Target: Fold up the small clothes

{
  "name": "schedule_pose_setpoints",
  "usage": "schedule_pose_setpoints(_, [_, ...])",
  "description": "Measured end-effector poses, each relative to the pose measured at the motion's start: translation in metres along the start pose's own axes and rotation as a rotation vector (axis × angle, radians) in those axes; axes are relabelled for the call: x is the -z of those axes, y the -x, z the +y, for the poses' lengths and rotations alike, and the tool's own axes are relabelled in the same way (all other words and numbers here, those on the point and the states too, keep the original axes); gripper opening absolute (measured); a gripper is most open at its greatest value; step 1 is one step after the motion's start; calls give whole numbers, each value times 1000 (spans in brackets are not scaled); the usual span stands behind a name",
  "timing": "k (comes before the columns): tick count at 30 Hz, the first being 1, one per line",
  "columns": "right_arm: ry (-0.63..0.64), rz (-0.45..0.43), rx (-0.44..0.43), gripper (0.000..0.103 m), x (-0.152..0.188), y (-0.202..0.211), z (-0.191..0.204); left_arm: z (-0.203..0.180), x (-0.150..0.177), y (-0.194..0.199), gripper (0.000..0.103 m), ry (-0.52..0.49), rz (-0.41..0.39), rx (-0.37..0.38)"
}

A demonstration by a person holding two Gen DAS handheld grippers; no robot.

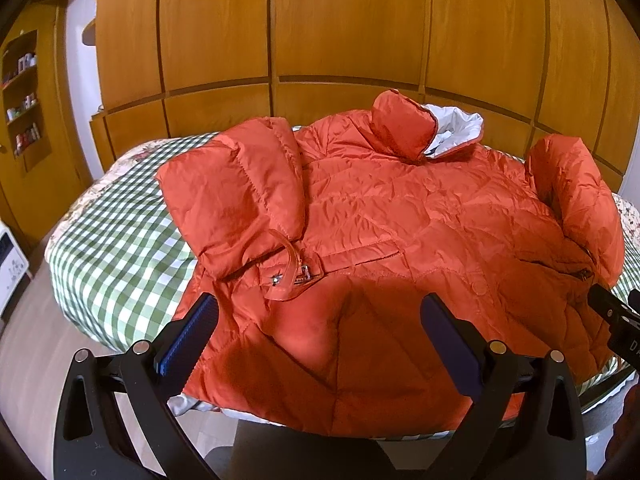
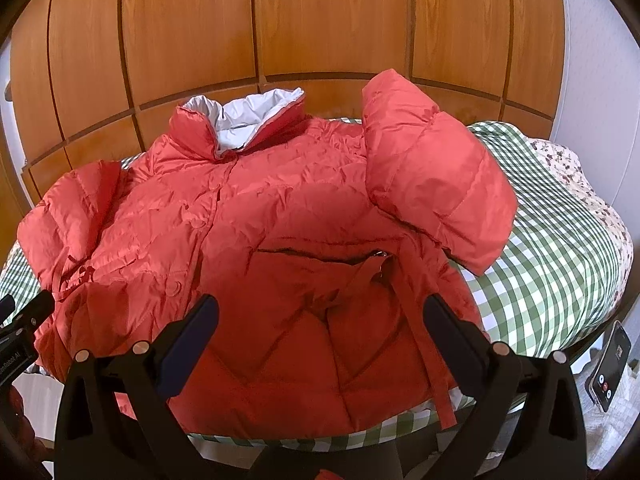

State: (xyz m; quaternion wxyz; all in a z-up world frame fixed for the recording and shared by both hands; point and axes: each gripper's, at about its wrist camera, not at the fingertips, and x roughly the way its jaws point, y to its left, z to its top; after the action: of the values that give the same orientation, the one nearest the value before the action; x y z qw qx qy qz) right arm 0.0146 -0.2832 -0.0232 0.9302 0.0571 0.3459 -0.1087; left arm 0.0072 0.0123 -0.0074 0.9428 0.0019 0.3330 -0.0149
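An orange puffer jacket [image 1: 400, 216] lies front-up on a round table with a green checked cloth [image 1: 116, 240]. Its white-lined collar [image 1: 452, 128] is at the far side. Both short sleeves are folded in over the body: one sleeve [image 1: 236, 192] at the left, the other sleeve [image 2: 436, 184] at the right. My left gripper [image 1: 320, 312] is open and empty, above the jacket's near hem. My right gripper [image 2: 320, 312] is open and empty too, above the hem by a pocket and loose belt strap [image 2: 420, 340]. The jacket [image 2: 256, 216] fills the right wrist view.
Wooden wardrobe doors [image 1: 340, 28] stand right behind the table. A shelf niche [image 1: 22, 92] with small bottles is at the far left. A white appliance [image 1: 10, 264] stands on the floor at the left. A phone [image 2: 610, 368] rests beyond the table's right edge.
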Motion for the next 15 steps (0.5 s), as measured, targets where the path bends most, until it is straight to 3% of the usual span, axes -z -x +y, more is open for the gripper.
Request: schedule_pose_setpoints(15, [3,12,-6,101,2,-4,1,5,1,-5,100,23,33,0])
